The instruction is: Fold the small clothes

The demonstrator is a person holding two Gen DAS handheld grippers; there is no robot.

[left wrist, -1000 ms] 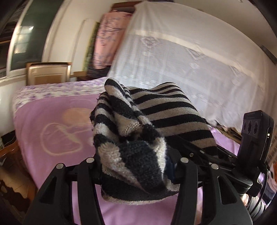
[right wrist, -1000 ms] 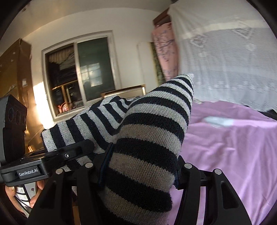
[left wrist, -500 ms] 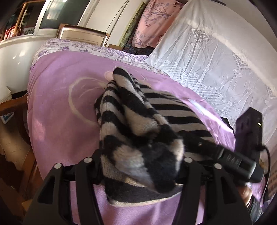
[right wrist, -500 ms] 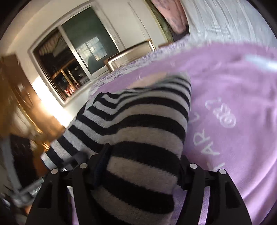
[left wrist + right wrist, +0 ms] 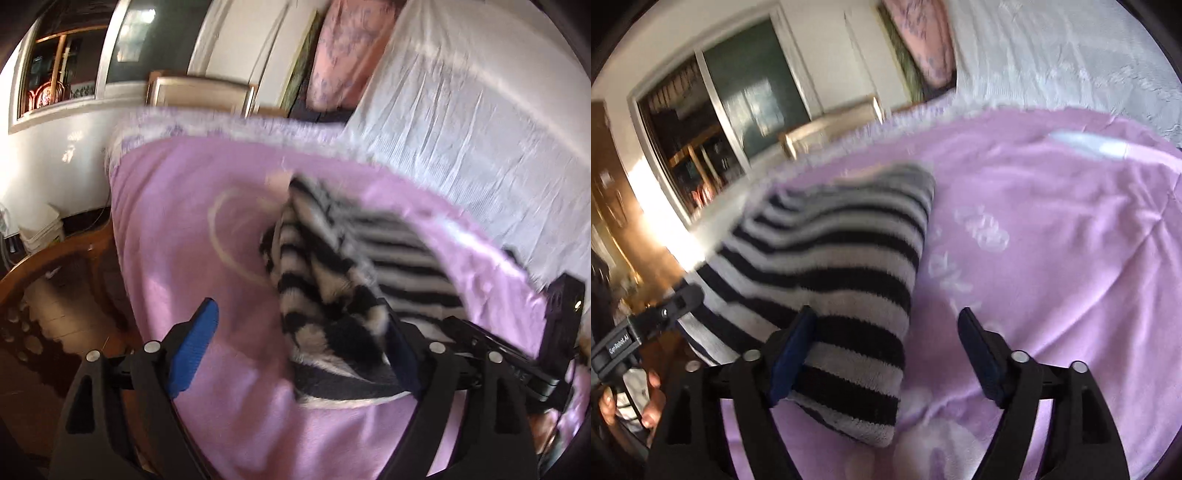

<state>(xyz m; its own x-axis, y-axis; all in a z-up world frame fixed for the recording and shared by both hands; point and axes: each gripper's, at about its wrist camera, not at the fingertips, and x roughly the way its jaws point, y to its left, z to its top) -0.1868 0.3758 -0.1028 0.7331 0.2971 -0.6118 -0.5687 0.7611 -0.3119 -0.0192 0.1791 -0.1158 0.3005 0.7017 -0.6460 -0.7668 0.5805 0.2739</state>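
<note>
White letters "GenRobot.AI" stand on the black body of the left gripper [image 5: 679, 302], at the lower left of the right wrist view. The left gripper [image 5: 299, 339] has its blue-padded jaws spread wide; the right pad touches the black-and-white striped knitted garment [image 5: 332, 280]. The right gripper [image 5: 886, 347] is wide too, its left pad against the striped knit. The garment lies on the lilac fleece blanket [image 5: 1052, 229] with pale, unreadable writing. Behind, a white lace cover [image 5: 480, 129].
</note>
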